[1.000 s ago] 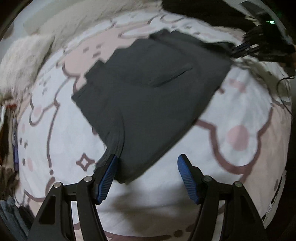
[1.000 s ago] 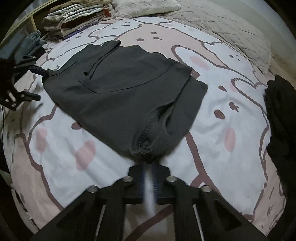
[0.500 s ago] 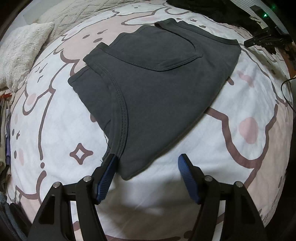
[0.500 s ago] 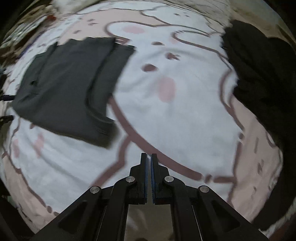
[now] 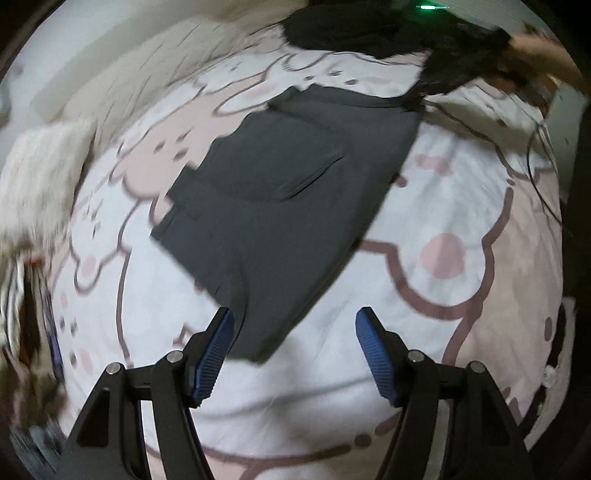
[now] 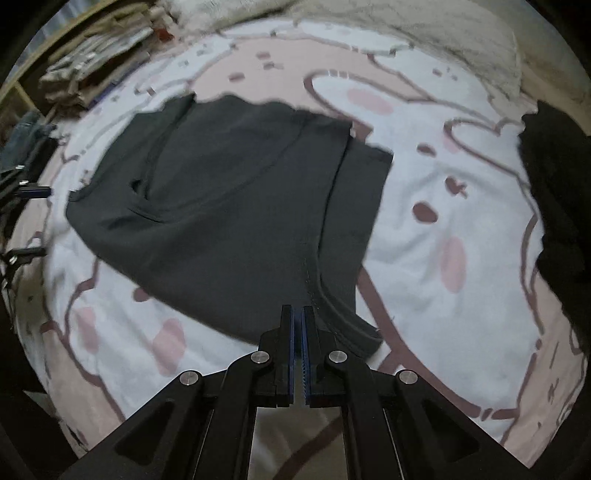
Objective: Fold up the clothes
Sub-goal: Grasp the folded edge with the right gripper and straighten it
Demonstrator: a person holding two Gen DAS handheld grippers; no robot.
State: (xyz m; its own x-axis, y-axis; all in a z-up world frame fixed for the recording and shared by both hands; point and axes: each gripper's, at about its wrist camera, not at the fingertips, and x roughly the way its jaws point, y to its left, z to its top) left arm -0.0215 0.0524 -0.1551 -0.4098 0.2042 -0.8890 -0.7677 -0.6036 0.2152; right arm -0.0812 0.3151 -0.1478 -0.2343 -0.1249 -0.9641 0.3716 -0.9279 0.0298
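Dark grey shorts (image 5: 280,206) lie folded flat on a bed cover printed with pink and white bunnies (image 5: 443,229). My left gripper (image 5: 295,321) hovers open above the shorts' near corner, which shows between its blue pads without touching them. In the right wrist view the same shorts (image 6: 229,206) spread across the middle. My right gripper (image 6: 297,310) is shut with nothing in it and hangs over the near hem, by the curved leg seam.
A black clothing pile (image 6: 557,206) lies at the right of the bed and shows again as a black heap (image 5: 369,29). Folded clothes (image 6: 96,62) are stacked at the far left. A cream quilt (image 6: 424,44) and a fluffy pillow (image 5: 33,173) border the cover. A thin cable (image 5: 535,166) trails nearby.
The hem that bunched at my right gripper a second ago now lies flat. The right view swung off to the right, then back over the shorts. My left gripper stayed open and rolled slightly.
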